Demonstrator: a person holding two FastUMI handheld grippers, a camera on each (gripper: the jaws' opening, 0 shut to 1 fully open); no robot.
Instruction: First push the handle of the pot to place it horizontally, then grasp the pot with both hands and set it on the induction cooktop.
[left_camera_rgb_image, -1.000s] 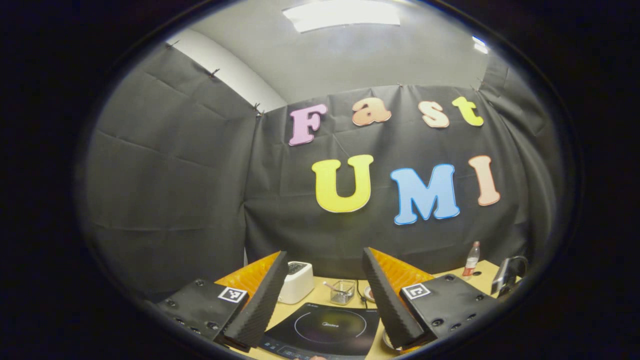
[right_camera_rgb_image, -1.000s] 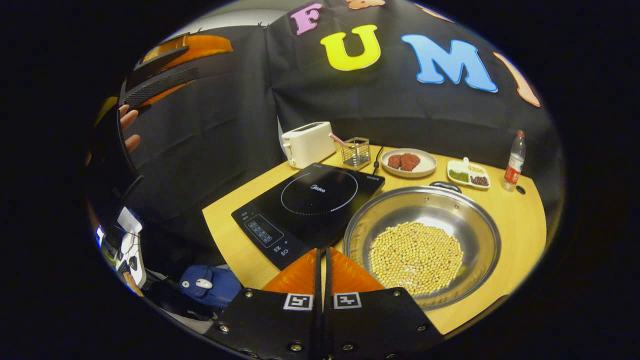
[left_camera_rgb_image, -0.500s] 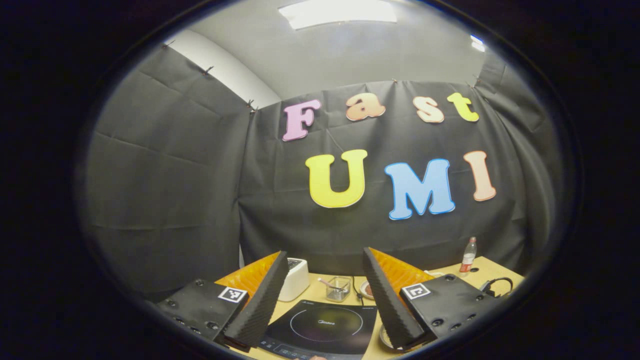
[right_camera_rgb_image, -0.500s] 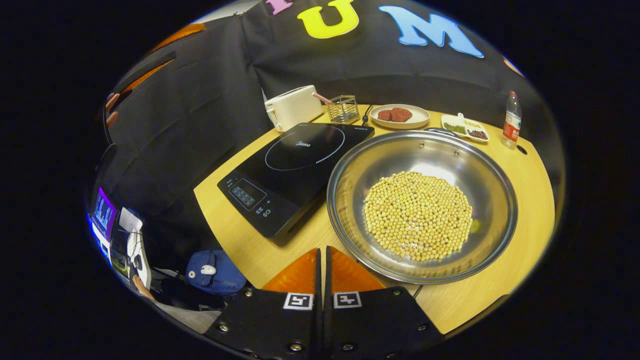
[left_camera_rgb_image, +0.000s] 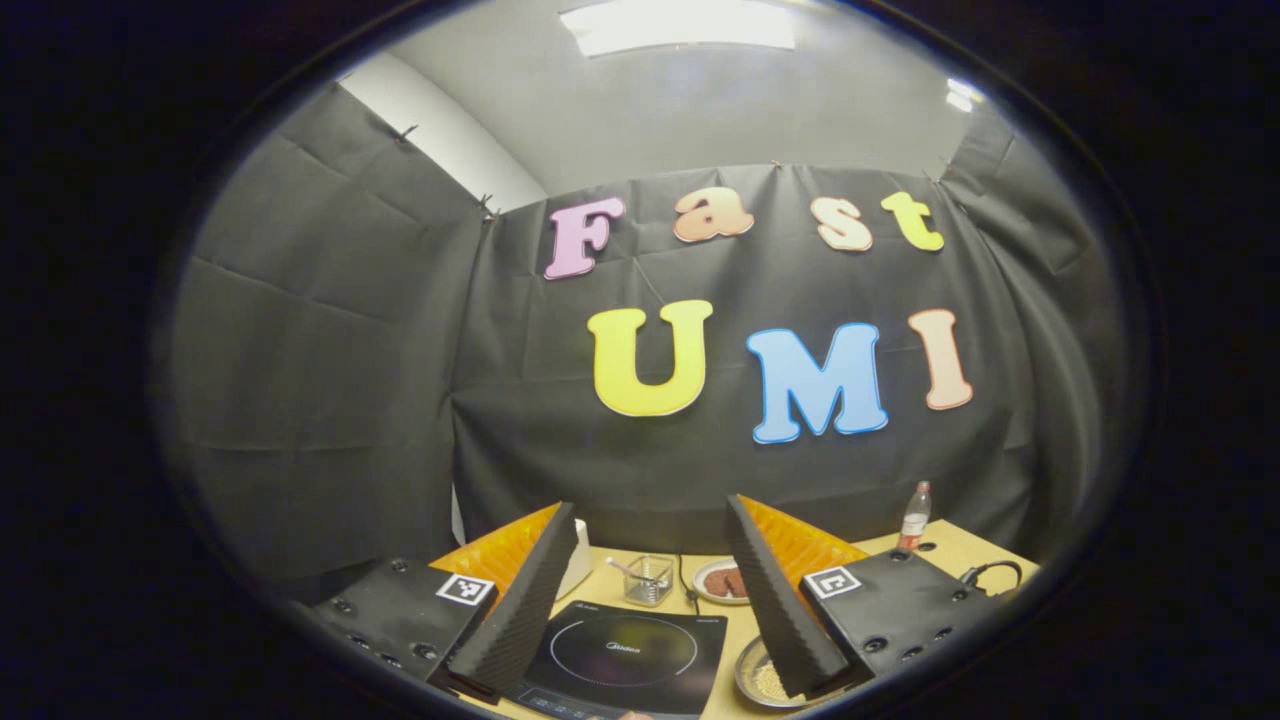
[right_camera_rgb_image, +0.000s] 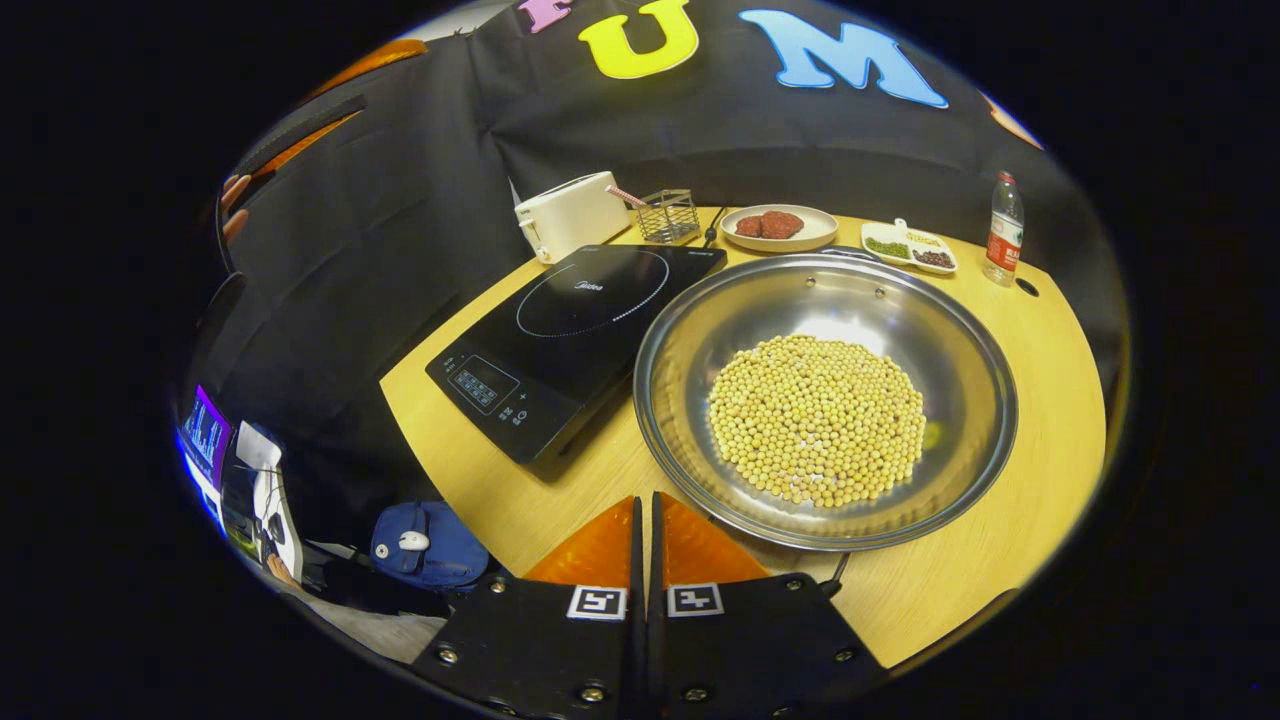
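A wide steel pot (right_camera_rgb_image: 690, 340) holding soybeans (right_camera_rgb_image: 815, 420) sits on the wooden table, right of the black induction cooktop (right_camera_rgb_image: 570, 330). One dark handle (right_camera_rgb_image: 835, 575) points at me beside my right gripper's body; the other handle (right_camera_rgb_image: 850, 252) is on the far rim. My right gripper (right_camera_rgb_image: 645, 515) is shut and holds nothing, its tips just short of the pot's near-left rim. My left gripper (left_camera_rgb_image: 650, 508) is open, held high and aimed at the wall, above the cooktop (left_camera_rgb_image: 625, 655) and the pot (left_camera_rgb_image: 760, 680). It also appears far left, as the left gripper (right_camera_rgb_image: 300, 120).
Along the table's back stand a white toaster (right_camera_rgb_image: 572, 215), a wire basket (right_camera_rgb_image: 668, 215), a plate of meat (right_camera_rgb_image: 778, 226), a divided dish (right_camera_rgb_image: 908, 247) and a bottle (right_camera_rgb_image: 1002, 230). A blue bag (right_camera_rgb_image: 425, 545) lies on the floor left of the table's edge.
My right gripper came down closer to the pot, which now looms larger. My left gripper swung right, bringing the pot's rim into its view. Both grippers kept their state.
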